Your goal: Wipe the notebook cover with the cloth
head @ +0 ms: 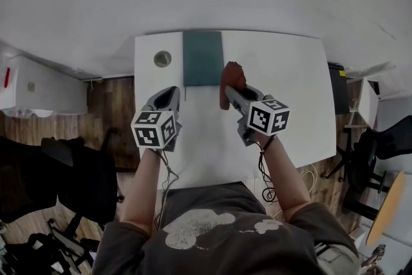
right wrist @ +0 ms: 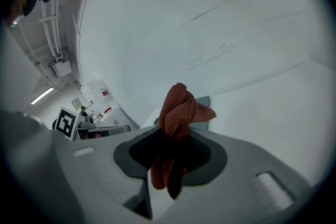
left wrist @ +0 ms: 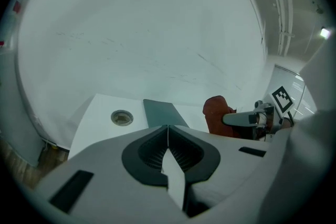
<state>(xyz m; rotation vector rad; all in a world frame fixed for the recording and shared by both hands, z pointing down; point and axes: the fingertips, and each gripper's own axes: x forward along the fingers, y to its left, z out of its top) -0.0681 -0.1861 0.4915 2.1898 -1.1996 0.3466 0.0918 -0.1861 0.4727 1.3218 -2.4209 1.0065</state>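
Notebook [head: 203,58] lies at the table's [head: 290,87] far edge; round port [head: 162,58] left of it, cloth [head: 232,76] (in my right gripper [head: 230,91]) just right.

Nothing legible on show here. The black-and-white patterned marker cube at left [head: 154,129] and its twin at right [head: 268,116] carry coded squares only, no letters or digits. The pale print on the person's dark grey shirt [head: 193,227] is perhaps a picture, too blurred to read any wording.

Crowding right edge of notebook [head: 202,58] with cloth [head: 233,74] (bunched in right gripper [head: 230,92]); leaving table [head: 290,87] bare right and near side; hanging left gripper [head: 172,93] near grommet hole [head: 162,58].
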